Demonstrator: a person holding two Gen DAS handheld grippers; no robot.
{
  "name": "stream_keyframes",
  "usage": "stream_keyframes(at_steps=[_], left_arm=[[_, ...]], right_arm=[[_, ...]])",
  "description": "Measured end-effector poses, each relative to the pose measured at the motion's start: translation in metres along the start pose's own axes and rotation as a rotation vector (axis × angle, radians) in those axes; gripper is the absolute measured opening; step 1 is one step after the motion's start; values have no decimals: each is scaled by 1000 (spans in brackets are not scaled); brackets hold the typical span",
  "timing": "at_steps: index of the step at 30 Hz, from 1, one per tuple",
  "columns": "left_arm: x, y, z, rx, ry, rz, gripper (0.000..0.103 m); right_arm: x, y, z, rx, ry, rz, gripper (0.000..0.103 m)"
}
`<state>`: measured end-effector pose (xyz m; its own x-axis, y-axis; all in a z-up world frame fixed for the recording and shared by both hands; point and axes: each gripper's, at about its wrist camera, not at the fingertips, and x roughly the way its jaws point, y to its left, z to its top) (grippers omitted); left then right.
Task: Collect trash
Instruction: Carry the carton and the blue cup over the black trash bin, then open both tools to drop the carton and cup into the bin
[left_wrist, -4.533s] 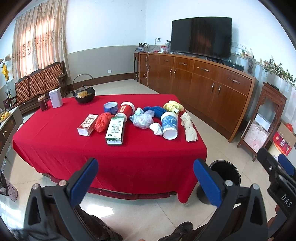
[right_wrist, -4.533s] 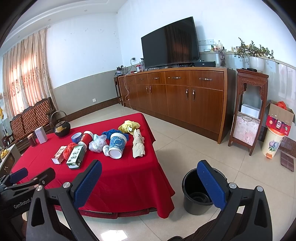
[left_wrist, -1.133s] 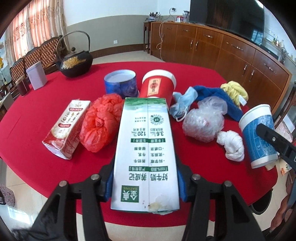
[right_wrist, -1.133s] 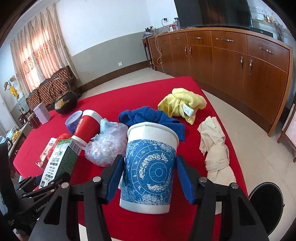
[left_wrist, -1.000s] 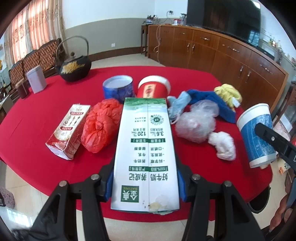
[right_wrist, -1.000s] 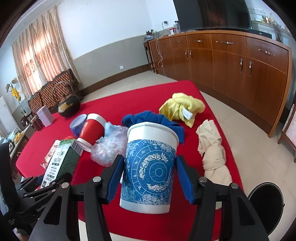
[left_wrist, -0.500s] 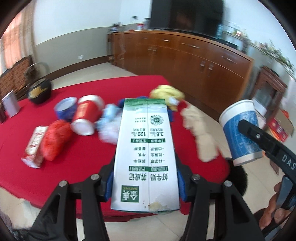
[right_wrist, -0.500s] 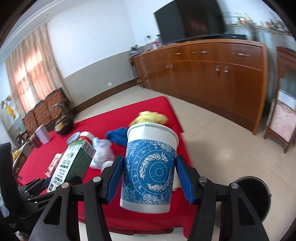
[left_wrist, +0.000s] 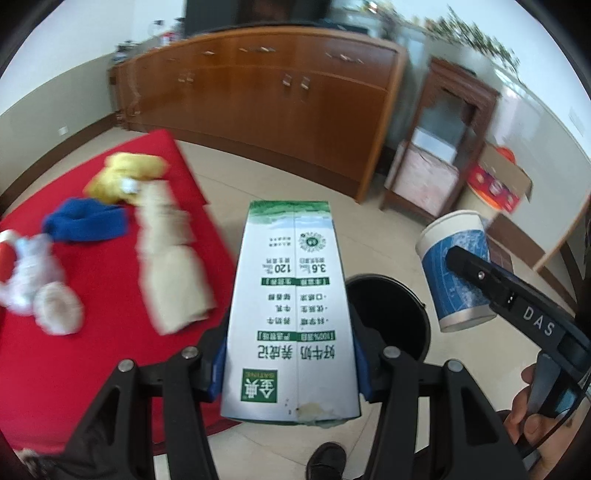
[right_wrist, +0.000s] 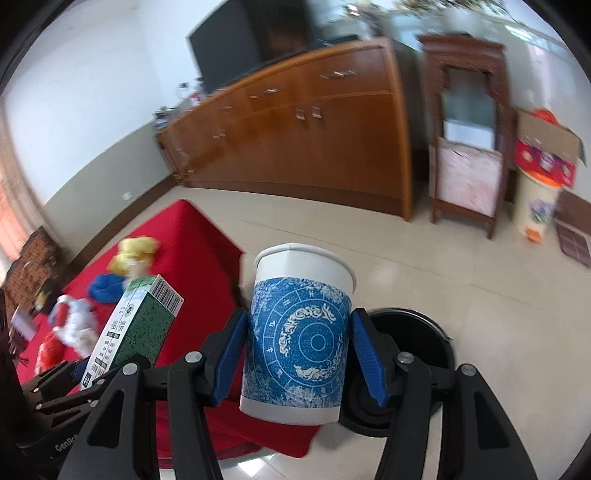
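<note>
The left gripper (left_wrist: 290, 365) clamps a tall white-and-green milk carton (left_wrist: 291, 310) by its two narrow sides, low on the body, so the long box stands out ahead along the fingers and its far end can tip forward once the grip lets go. The right gripper (right_wrist: 297, 354) pinches a white paper cup with a blue circular pattern (right_wrist: 299, 332) across its waist, rim away from the camera, a hold that keeps the light cup from crushing while it is carried. Both pieces of trash hang off the table, above the floor near the round black plastic bin (left_wrist: 388, 314); in the left wrist view the carton half covers the bin's mouth, and in the right wrist view the bin shows just behind the cup. On the red tablecloth (left_wrist: 92, 350) a yellow cloth (left_wrist: 125, 173), a blue cloth (left_wrist: 85, 225) and a crumpled beige rag (left_wrist: 173, 266) wait, blurred, presumably for later trips
</note>
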<state>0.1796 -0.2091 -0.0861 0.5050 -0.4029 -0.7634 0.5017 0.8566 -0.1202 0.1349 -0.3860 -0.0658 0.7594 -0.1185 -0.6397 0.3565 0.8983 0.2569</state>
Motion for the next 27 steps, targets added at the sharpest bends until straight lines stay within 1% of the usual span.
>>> stream_keyframes(at_steps=[3,4,5,9,13,15,16,17,21,22,23,24,25,26,27], left_arm=[[32,-26,0,39,52,-35,55],[38,-32,0,44,66,-45,55],[52,-40,0,54,90,-56,55],[86,-62,0,83,145,-82,55],[113,-72,2,68,200,-103,55],[122,-73,0,67,221,-108,55],[128,-76,0,68,236,-116,55],[132,-79,-1,69,245,-117,55],[145,-87,0,65,271,-115,57],[147,-87,1,60,276,-123,57],[149,-88,0,55,280,-124,58],[151,-88,1,54,283,-123,62],[150,-89,1,55,286,-125,65],[151,-90,2,57,284,-124,67],[151,-92,4,62,277,-115,67]], right_arm=[[18,-36,-2,33,32,-54,60],[30,-53,-6,54,57,-73,60],[30,-53,-6,54,57,-73,60],[60,-84,-8,84,118,-103,60],[88,-105,-8,96,164,-126,60],[108,-118,-8,99,203,-130,60],[108,-118,-8,99,203,-130,60],[119,-128,-7,107,219,-133,61],[126,-131,-9,111,227,-154,63],[128,-133,-9,112,231,-161,64],[129,-136,-8,115,232,-167,71],[131,-138,-8,118,231,-178,80],[131,-140,-8,122,226,-187,83],[131,-142,-7,125,224,-184,84],[130,-142,-6,130,220,-185,84]])
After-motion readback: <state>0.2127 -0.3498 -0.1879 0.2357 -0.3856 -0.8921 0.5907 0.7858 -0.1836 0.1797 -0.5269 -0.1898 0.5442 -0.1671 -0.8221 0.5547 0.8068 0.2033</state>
